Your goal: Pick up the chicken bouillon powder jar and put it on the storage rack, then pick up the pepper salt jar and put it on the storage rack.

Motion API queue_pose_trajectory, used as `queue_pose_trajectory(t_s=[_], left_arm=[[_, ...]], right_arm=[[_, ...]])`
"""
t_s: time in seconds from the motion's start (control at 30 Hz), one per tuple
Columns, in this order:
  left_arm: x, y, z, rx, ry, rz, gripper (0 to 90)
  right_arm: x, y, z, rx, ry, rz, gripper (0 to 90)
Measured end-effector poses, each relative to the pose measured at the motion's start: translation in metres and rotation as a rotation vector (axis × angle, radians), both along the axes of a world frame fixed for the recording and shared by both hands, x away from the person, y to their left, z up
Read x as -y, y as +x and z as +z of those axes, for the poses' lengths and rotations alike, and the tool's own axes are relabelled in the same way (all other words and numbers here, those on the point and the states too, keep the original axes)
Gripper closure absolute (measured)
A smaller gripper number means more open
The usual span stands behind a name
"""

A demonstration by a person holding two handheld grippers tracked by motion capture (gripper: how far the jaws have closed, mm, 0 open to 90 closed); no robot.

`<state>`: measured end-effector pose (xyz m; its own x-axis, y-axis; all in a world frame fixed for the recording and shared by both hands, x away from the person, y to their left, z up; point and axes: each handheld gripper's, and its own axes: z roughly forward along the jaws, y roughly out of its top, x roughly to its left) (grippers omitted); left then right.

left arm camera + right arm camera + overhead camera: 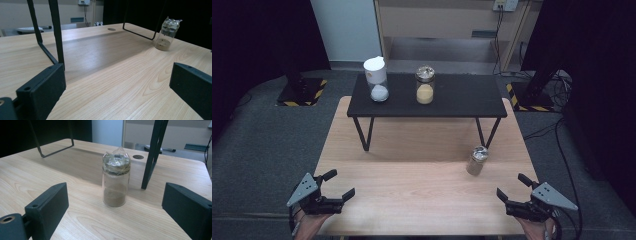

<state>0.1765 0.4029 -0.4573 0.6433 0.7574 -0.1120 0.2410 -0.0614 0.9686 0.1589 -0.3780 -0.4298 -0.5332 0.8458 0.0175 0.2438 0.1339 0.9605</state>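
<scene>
Brown-powder jar (116,180) — upright, ahead of the right hand-held gripper (115,212), untouched.

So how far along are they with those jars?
Two jars, the white-powder jar and the yellow-powder jar, already stand on the black shelf. The brown-powder jar stands untouched on the table. The right gripper, open, faces it; the left gripper waits open.

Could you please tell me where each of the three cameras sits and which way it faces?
High view: above the person's side, looking forward and down at the wooden table; both forearms, left gripper and right gripper show.
Left gripper view: low on that gripper, facing across the table; its open jaws show.
Right gripper view: faces the brown-powder jar, between open jaws.
All share that jar.
</scene>
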Motion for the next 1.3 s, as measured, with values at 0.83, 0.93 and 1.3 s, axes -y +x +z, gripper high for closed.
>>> queue_pose_trajectory(t_s=[0.83, 0.93, 1.3], left_arm=[[-0.001, 0.001, 0.0, -0.001, -0.005, 0.0, 0.0], [-0.001, 0.001, 0.0, -0.004, -0.002, 0.0, 0.0], [0.0, 0.0, 0.0, -0.003, 0.0, 0.002, 0.0]], right_arm=[[-0.001, -0.001, 0.01, -0.003, 0.021, -0.005, 6.0], [-0.004, 0.002, 0.013, -0.01, 0.014, -0.001, 5.8], [-0.011, 0.019, 0.023, -0.039, -0.003, 0.0, 4.9]])
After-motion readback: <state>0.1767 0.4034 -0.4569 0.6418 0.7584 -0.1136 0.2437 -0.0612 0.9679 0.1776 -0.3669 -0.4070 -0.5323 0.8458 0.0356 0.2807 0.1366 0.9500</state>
